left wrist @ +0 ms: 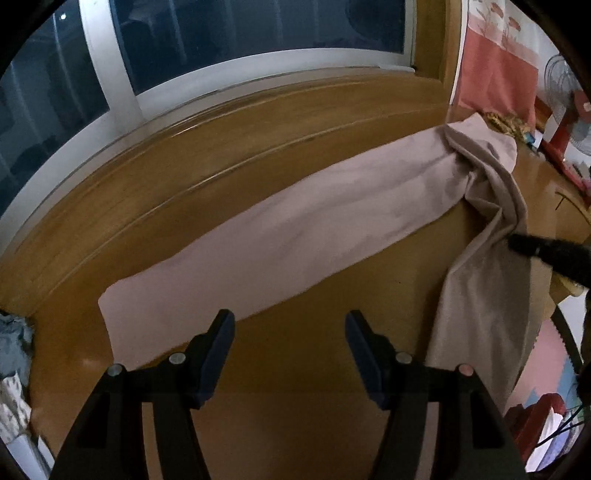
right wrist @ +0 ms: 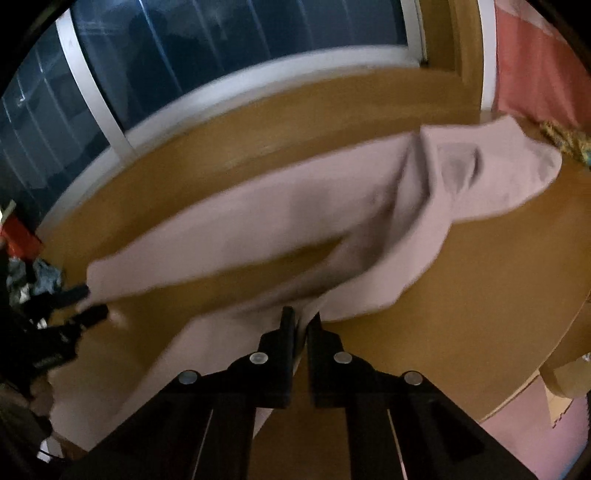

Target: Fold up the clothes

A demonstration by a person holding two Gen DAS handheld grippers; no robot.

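Seemingly right gripper pinches pink garment.

place: home, a lived-in room | cues: wooden table under a dark window; pink patterned curtain; standing fan; heap of clothes at the table's end
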